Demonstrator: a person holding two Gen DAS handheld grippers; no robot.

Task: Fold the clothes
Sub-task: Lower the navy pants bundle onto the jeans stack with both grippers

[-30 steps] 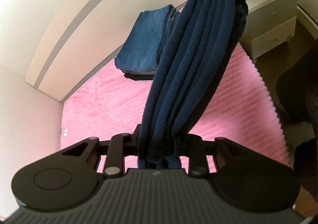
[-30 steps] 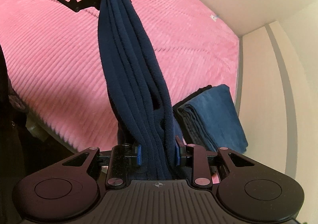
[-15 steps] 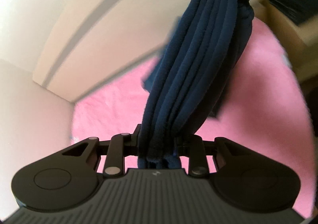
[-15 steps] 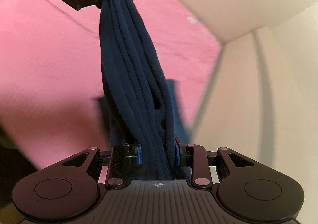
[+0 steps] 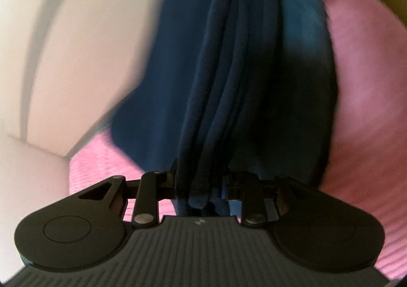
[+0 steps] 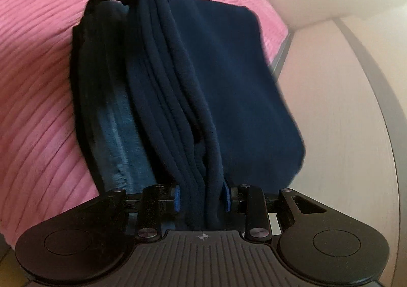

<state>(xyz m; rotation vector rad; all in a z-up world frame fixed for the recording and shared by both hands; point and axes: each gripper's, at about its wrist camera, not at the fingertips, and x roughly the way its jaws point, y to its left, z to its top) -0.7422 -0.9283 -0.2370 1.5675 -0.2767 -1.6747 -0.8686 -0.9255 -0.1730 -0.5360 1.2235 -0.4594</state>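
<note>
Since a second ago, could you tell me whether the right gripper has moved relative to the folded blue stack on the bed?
Yes. The right gripper, carrying the navy garment, has closed in on the folded blue stack, which now looms directly behind it.

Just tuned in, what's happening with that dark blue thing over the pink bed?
A person holds a folded navy fleece garment bunched lengthwise between two handheld grippers, the left gripper clamped on one end and the right gripper at the other, its jaws just easing wider with the cloth between them. It is low over the stack of folded blue clothes on the pink bedspread, near the headboard.
</note>
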